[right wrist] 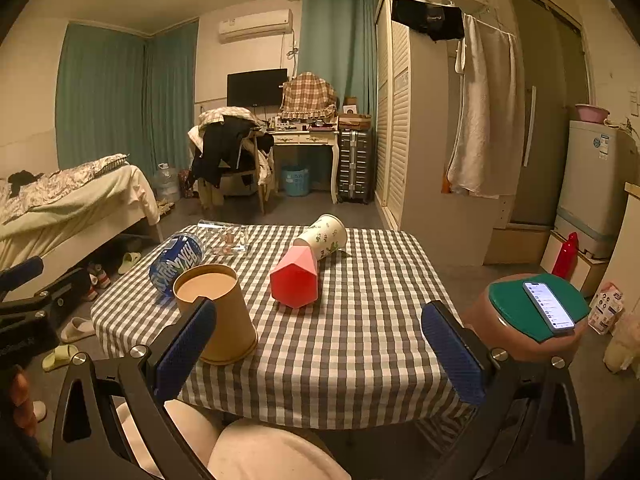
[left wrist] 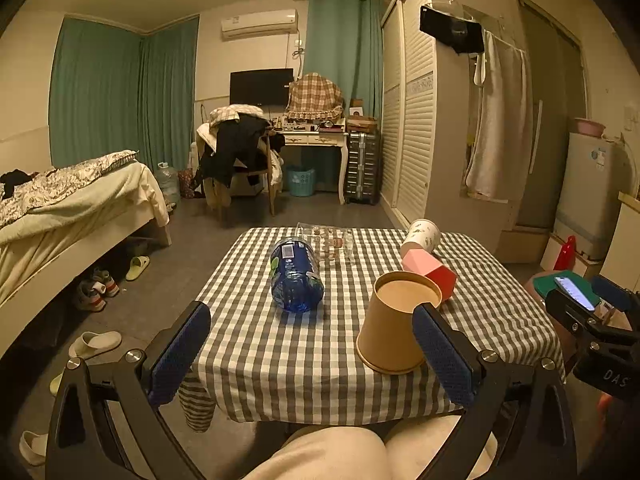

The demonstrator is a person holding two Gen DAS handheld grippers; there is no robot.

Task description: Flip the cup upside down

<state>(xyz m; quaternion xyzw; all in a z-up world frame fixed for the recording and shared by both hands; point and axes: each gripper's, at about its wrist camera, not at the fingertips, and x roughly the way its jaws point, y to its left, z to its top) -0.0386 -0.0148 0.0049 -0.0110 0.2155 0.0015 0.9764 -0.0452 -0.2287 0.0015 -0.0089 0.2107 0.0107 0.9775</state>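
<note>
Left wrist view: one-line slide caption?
Open left gripper before checked table: inverted brown paper cup, blue bottle lying flat.

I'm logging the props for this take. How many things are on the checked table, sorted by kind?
Paper cups: 2, a brown cup standing upside down and a floral cup on its side
Faceted pink-red cup: 1
Blue bottle: 1
Clear glass: 1
Total: 5
</note>
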